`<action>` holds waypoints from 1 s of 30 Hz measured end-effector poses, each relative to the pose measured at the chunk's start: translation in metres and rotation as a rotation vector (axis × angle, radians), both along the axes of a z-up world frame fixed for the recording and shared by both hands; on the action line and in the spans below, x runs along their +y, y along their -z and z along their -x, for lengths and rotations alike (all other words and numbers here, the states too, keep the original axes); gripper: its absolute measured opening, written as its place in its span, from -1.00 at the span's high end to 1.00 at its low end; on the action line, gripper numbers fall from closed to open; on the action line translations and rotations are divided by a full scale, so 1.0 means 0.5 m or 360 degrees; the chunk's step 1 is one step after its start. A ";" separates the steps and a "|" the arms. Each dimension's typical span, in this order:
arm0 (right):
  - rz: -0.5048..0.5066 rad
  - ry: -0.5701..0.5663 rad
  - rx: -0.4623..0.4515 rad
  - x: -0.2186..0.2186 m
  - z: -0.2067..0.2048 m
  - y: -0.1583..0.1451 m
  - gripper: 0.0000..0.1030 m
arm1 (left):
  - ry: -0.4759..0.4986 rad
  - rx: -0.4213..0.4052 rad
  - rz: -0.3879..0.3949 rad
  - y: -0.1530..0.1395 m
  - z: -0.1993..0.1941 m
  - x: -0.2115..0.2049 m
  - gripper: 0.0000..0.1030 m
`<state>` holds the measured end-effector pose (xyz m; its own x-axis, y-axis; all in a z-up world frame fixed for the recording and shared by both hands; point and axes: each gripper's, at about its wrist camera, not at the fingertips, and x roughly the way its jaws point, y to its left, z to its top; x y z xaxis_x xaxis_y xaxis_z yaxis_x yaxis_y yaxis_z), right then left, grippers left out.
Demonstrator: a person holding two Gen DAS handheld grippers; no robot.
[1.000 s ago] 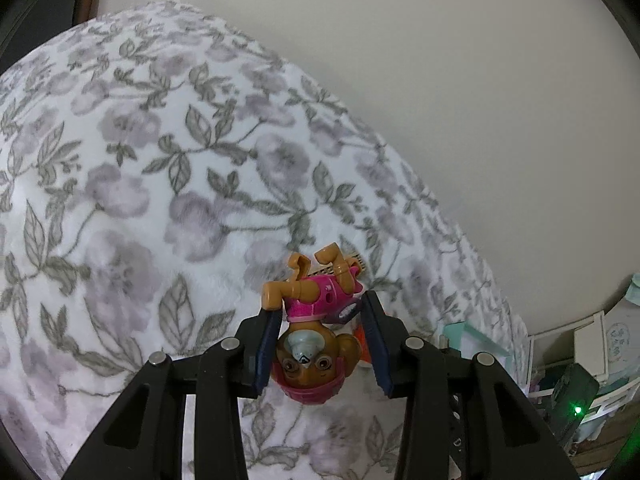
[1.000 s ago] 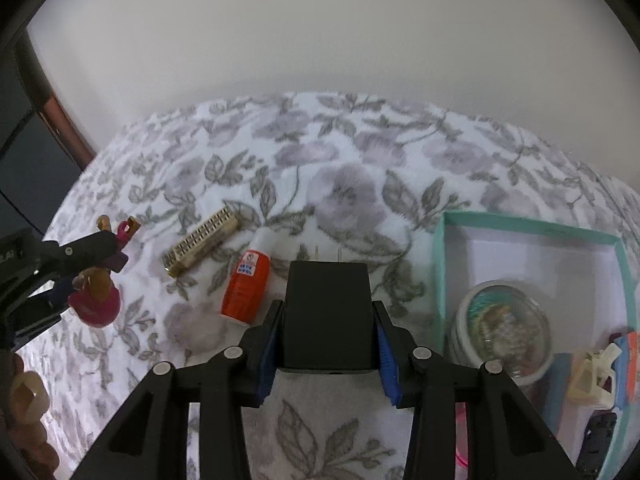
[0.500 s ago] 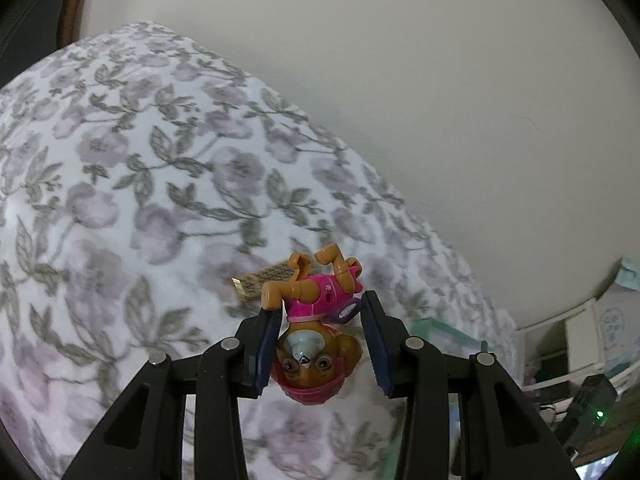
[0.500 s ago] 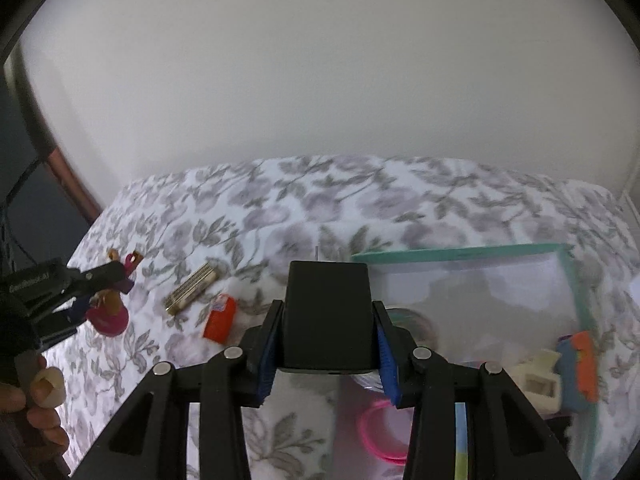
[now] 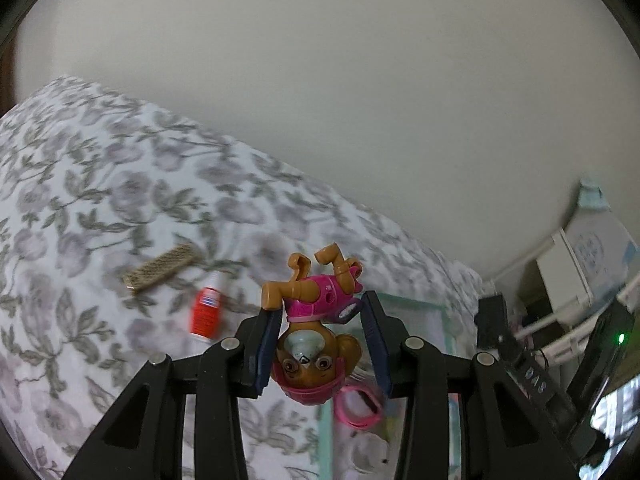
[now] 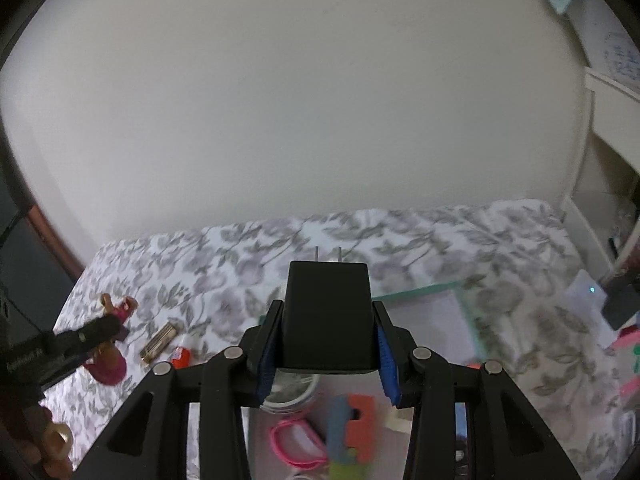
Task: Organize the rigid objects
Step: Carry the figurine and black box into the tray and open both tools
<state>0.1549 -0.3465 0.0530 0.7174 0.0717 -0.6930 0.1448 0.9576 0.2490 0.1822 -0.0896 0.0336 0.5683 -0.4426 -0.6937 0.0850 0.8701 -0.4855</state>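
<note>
Two grippers, both loaded: left gripper (image 5: 320,344) clamps an upside-down toy dog figure (image 5: 316,336); right gripper (image 6: 326,344) clamps a black plug adapter (image 6: 326,316). Harmonica (image 5: 162,268) and orange bottle (image 5: 206,312) lie on the floral bedspread (image 5: 80,208).

A floral-patterned bed cover (image 6: 460,240) spreads below a plain pale wall (image 6: 300,100). At far right stands white shelving (image 5: 568,264), with a green light (image 5: 621,338) glowing nearby.
</note>
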 end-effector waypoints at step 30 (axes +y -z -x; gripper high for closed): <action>-0.0122 0.0061 0.0266 -0.105 -0.020 0.158 0.14 | 0.0475 0.0286 -0.0280 0.141 0.034 -0.257 0.18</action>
<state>0.1649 -0.3988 -0.0260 0.5959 0.1040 -0.7963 0.2262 0.9297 0.2906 0.1650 -0.2183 -0.0370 0.2947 -0.4356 -0.8505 0.2742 0.8912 -0.3615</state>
